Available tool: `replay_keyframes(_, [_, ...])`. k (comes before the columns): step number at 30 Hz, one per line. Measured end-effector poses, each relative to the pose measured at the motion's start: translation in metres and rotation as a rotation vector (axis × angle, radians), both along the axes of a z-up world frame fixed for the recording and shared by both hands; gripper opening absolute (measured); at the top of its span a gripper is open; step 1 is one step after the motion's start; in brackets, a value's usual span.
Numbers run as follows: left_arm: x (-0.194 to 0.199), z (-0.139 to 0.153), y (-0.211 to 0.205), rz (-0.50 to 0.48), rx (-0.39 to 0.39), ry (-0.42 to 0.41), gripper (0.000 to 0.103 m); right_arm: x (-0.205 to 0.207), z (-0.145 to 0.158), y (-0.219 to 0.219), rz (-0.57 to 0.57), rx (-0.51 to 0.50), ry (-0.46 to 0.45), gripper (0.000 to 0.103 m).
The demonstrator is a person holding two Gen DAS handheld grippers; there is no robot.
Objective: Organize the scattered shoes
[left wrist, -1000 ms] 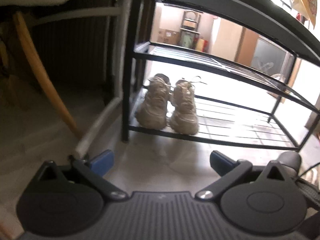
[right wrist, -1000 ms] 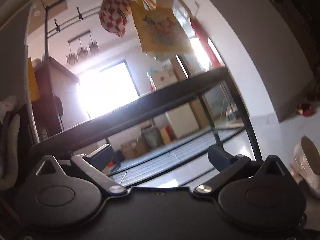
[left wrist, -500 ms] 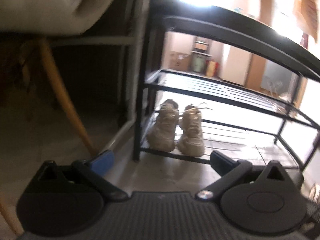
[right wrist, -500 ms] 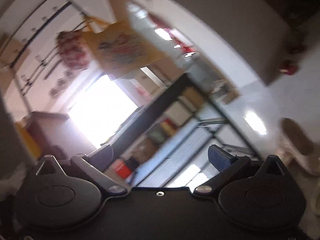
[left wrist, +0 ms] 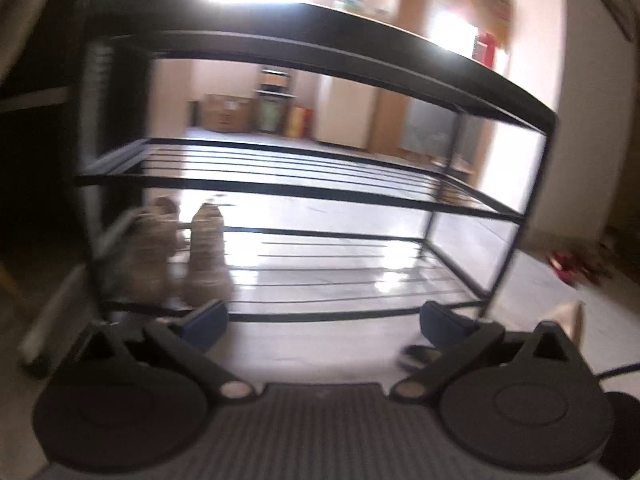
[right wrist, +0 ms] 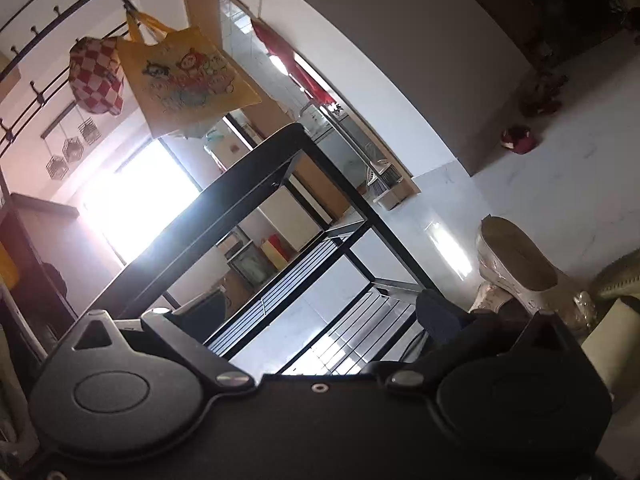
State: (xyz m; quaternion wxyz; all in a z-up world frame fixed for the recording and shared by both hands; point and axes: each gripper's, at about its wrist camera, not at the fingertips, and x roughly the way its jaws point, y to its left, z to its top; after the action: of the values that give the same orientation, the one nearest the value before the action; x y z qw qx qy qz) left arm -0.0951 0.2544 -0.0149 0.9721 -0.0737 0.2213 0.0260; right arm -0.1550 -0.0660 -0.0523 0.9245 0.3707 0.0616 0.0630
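Left view, blurred: left tongs (left wrist: 324,316) spread wide and empty near the rack (left wrist: 320,190), one pair (left wrist: 180,256) on its bottom shelf far left; right view: right tongs (right wrist: 324,316) released, tilted, loose shoe (right wrist: 524,264) on floor at right, so a hasty grab may clip the rack frame or tip it.

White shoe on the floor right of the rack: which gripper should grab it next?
Right, probably. The white shoe lies just beyond the open right gripper; the open left gripper faces the rack.
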Motion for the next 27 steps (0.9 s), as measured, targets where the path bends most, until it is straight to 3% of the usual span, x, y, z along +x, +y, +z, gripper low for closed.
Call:
replay_keyframes(8, [0.065, -0.012, -0.062, -0.236, 0.039, 0.010, 0.102, 0.008, -0.013, -0.020, -0.009, 0.077, 0.109, 0.103])
replay_keyframes(14, [0.105, -0.040, -0.080, -0.340, 0.063, 0.051, 0.102, 0.011, -0.019, -0.019, 0.017, 0.076, 0.085, 0.103])
replay_keyframes(17, [0.118, -0.064, -0.087, -0.402, 0.115, 0.138, 0.102, 0.024, -0.029, -0.022, 0.055, 0.145, 0.163, 0.103])
replay_keyframes(20, [0.128, -0.078, -0.093, -0.400, 0.115, 0.177, 0.102, 0.034, -0.039, -0.029, 0.071, 0.220, 0.230, 0.103])
replay_keyframes(24, [0.144, -0.094, -0.101, -0.373, 0.108, 0.208, 0.102, 0.034, -0.040, -0.028, 0.102, 0.221, 0.213, 0.103])
replay_keyframes(27, [0.162, -0.098, -0.118, -0.417, 0.175, 0.208, 0.102, 0.034, -0.040, -0.027, 0.111, 0.219, 0.210, 0.103])
